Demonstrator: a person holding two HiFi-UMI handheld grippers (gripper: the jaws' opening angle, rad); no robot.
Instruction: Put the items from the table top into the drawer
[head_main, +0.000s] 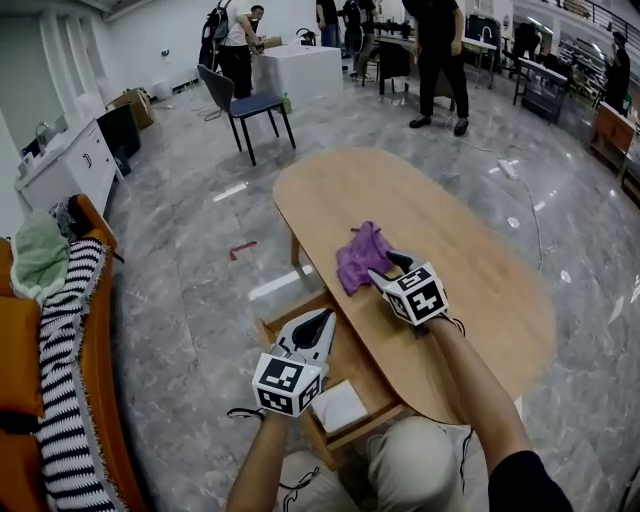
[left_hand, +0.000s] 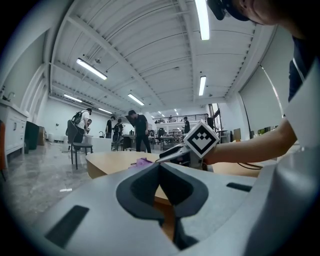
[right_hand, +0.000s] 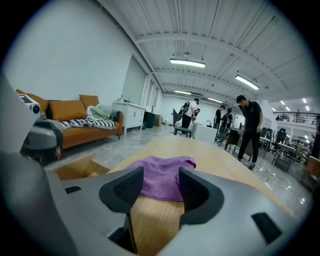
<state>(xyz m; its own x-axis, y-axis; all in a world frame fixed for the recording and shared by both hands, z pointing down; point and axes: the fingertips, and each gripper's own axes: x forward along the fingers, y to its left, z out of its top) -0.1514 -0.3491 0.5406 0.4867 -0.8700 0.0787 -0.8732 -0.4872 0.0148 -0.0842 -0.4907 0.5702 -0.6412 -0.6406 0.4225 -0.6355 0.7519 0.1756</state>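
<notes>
A crumpled purple cloth (head_main: 362, 256) lies on the oval wooden table (head_main: 470, 250), near its left edge. My right gripper (head_main: 395, 268) is open and low over the table, right behind the cloth. In the right gripper view the cloth (right_hand: 162, 177) sits just past and partly between the spread fingertips of that gripper (right_hand: 159, 187), and the pads do not press on it. My left gripper (head_main: 318, 322) is shut and empty above the open drawer (head_main: 372, 410), which juts out under the table's edge. In the left gripper view its jaws (left_hand: 160, 172) meet.
A white flat item (head_main: 338, 405) lies in the drawer. An orange sofa (head_main: 15, 385) with a striped blanket (head_main: 65, 380) stands at the left. A blue chair (head_main: 245, 105) and several people stand far back. A red scrap (head_main: 241, 248) lies on the floor.
</notes>
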